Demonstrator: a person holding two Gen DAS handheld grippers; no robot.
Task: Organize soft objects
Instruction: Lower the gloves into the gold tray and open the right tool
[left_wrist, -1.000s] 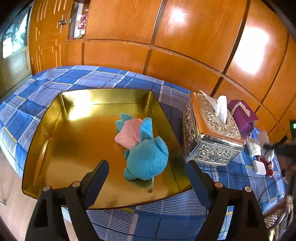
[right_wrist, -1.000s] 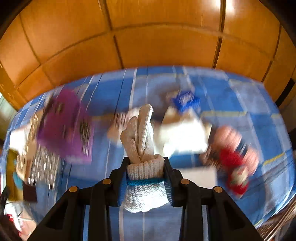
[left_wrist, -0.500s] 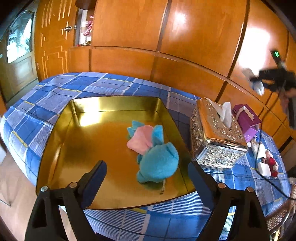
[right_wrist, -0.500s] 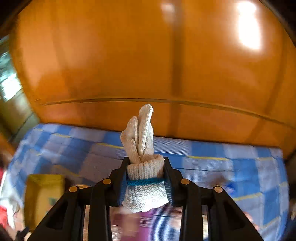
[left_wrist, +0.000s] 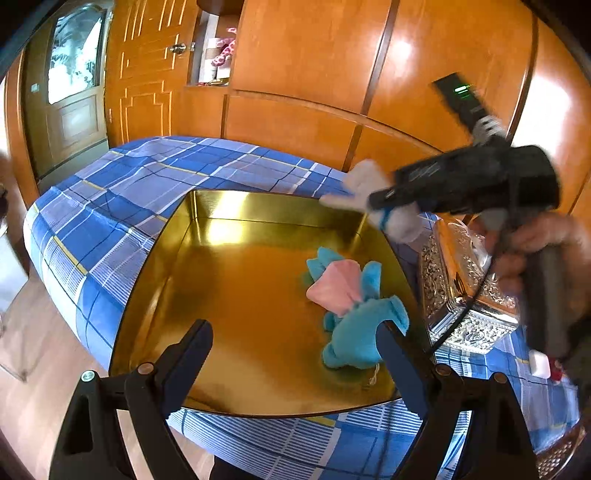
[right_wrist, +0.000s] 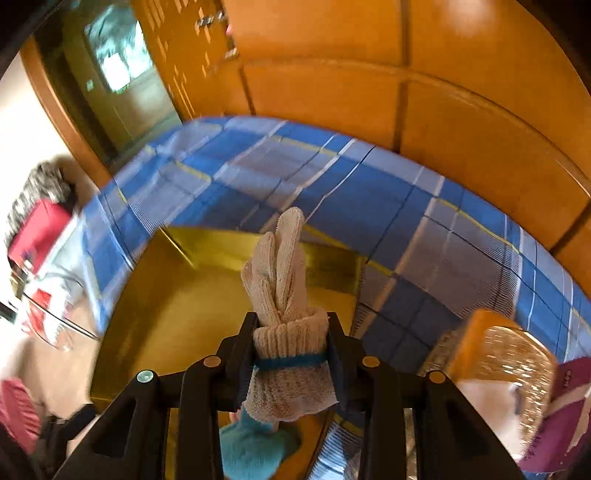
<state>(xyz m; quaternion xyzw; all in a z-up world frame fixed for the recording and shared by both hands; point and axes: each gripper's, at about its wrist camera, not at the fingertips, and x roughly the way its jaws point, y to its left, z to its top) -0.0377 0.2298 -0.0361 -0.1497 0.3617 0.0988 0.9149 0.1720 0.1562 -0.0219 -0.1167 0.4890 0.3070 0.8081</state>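
left wrist view: left gripper jaws wide, just opened further, empty, low over the near rim of the gold tray. blue plush lies inside, right side. right gripper nearer the far rim, carrying the knit glove.

right wrist view: right gripper clamped on knit glove, long axis pointing ahead; tray directly below and ahead.
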